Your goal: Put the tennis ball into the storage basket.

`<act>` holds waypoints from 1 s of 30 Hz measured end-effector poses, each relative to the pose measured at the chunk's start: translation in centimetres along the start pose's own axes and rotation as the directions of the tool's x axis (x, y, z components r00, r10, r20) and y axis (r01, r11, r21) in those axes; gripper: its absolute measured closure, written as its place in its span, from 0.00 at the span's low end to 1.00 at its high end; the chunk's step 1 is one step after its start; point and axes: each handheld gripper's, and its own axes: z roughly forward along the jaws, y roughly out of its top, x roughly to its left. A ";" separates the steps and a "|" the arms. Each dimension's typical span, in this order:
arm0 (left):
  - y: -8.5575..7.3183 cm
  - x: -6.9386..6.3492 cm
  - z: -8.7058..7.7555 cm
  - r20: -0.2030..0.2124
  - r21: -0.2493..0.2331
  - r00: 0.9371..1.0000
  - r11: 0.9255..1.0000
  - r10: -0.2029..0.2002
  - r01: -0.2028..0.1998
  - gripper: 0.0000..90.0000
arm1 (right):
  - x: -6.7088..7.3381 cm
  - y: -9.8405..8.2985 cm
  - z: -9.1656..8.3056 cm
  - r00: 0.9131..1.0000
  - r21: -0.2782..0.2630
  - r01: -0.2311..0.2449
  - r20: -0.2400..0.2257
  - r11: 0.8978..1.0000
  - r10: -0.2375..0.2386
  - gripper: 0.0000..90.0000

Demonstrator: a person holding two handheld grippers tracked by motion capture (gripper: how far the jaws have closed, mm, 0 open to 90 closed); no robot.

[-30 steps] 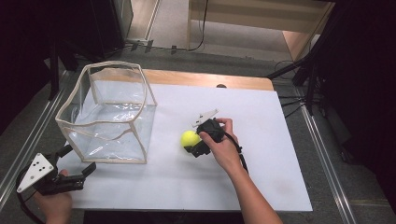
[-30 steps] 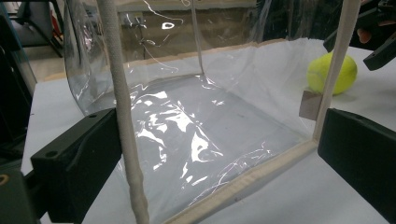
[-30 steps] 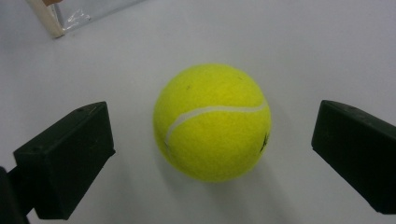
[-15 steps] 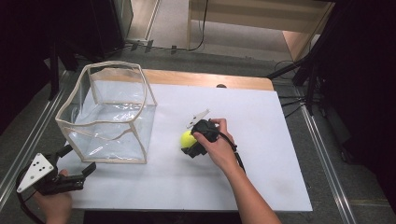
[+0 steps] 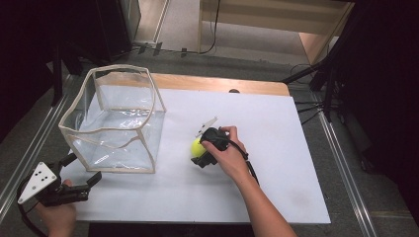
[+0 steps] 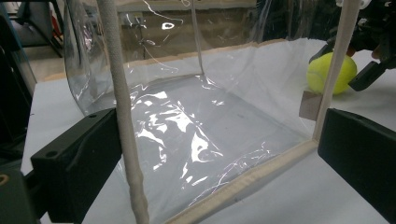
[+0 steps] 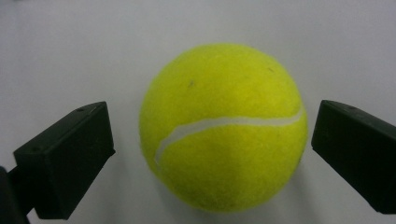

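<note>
Round yellow-green felt tennis ball [image 7: 223, 128] resting on the white table top [image 5: 276, 128], just right of the clear soft-plastic box with cream fabric edging [image 5: 116, 121], apart from its wall. Right gripper [image 5: 201, 150] down over the ball, jaws spread with a gap on either side, not yet touching. Likely light, springy, fuzzy enough to resist slipping, yet prone to roll or squirt out if pinched off-centre; best taken across the widest middle, jaws level with the equator. Left gripper [image 5: 81, 173] low at the near left corner of the box, jaws apart, holding nothing. Box walls thin, floppy, easily dented.
</note>
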 end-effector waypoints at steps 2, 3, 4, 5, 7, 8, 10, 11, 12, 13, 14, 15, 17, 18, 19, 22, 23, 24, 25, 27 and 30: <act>0.0 0.0 0.0 0.000 0.000 1.000 1.000 0.000 0.000 0.00 | 0.0 0.0 0.1 1.000 0.000 -0.003 -0.007 1.000 0.003 0.00; 0.0 0.0 0.0 0.000 0.000 1.000 1.000 0.000 0.000 0.00 | 0.0 0.0 0.2 1.000 -0.002 -0.002 -0.002 1.000 0.002 0.00; 0.0 0.0 0.0 0.000 0.000 1.000 1.000 0.000 0.000 0.00 | -0.1 0.0 0.3 1.000 -0.005 -0.004 0.002 1.000 0.004 0.00; 0.0 0.0 0.0 0.000 0.001 1.000 1.000 0.000 0.000 0.00 | -0.1 0.0 0.3 1.000 -0.005 -0.004 0.002 1.000 0.004 0.00; 0.0 0.0 0.0 0.000 0.000 1.000 1.000 0.000 0.000 0.00 | -0.1 0.0 0.2 0.999 -0.014 -0.007 0.035 1.000 0.007 0.21; 0.0 0.0 0.0 0.000 0.000 1.000 1.000 0.001 -0.001 0.00 | -0.1 0.1 0.2 1.000 -0.018 -0.008 0.024 1.000 0.008 0.21; 0.0 0.0 0.0 0.001 0.000 1.000 1.000 0.000 0.000 0.00 | -0.1 0.1 0.2 0.999 -0.022 -0.009 0.033 1.000 0.009 0.22; 0.0 0.0 0.0 0.001 0.000 1.000 1.000 0.000 0.000 0.00 | -0.1 0.1 0.3 0.999 -0.018 -0.015 0.040 1.000 0.015 0.23; 0.0 0.0 0.0 0.001 0.000 1.000 1.000 0.000 0.000 0.00 | -0.1 0.1 0.3 0.999 -0.018 -0.015 0.040 1.000 0.015 0.23; 0.0 0.0 0.0 0.001 0.000 1.000 1.000 0.000 0.000 0.00 | -0.1 0.1 0.3 0.999 -0.019 -0.013 0.036 1.000 0.013 0.24; 0.0 0.0 0.0 0.001 0.000 1.000 1.000 0.000 0.000 0.00 | -0.2 0.1 0.3 0.999 -0.017 -0.009 0.037 1.000 0.010 0.25; 0.0 0.0 0.0 0.001 0.000 1.000 1.000 0.000 0.000 0.00 | -0.2 0.1 0.3 0.999 -0.020 -0.014 0.034 1.000 0.015 0.25; 0.0 0.0 0.0 0.001 0.000 1.000 1.000 0.000 0.000 0.00 | -0.3 0.0 0.2 0.999 -0.018 -0.014 0.030 1.000 0.015 0.26; 0.0 0.0 0.0 0.001 0.000 1.000 1.000 0.000 0.000 0.00 | -0.3 0.0 0.2 0.999 -0.016 -0.018 0.026 1.000 0.018 0.26; 0.0 0.0 0.0 0.002 0.002 1.000 1.000 0.000 0.000 0.00 | -0.3 0.0 0.2 0.999 -0.016 -0.018 0.026 1.000 0.018 0.26; 0.0 0.0 0.0 0.002 0.001 1.000 1.000 -0.001 0.001 0.00 | -0.3 0.0 0.3 1.000 -0.016 -0.013 0.026 1.000 0.013 0.25; 0.0 0.0 0.0 0.002 0.001 1.000 1.000 -0.001 0.001 0.00 | -0.3 0.0 0.3 1.000 -0.016 -0.013 0.026 1.000 0.013 0.25; 0.0 0.0 0.0 0.002 0.002 1.000 1.000 0.000 0.000 0.00 | -0.4 0.0 0.4 1.000 -0.012 -0.016 0.024 1.000 0.017 0.25; 0.0 0.0 0.0 0.003 0.002 1.000 1.000 0.000 0.000 0.00 | -0.4 0.0 0.4 1.000 -0.010 -0.017 0.026 1.000 0.017 0.25; 0.0 0.1 0.0 0.003 0.001 1.000 1.000 0.000 0.000 0.00 | -0.3 0.0 0.4 1.000 -0.005 -0.012 0.025 1.000 0.013 0.26; 0.0 0.0 0.0 0.002 0.001 1.000 1.000 0.000 0.000 0.00 | -0.3 0.0 0.3 1.000 -0.002 -0.005 0.027 1.000 0.005 0.26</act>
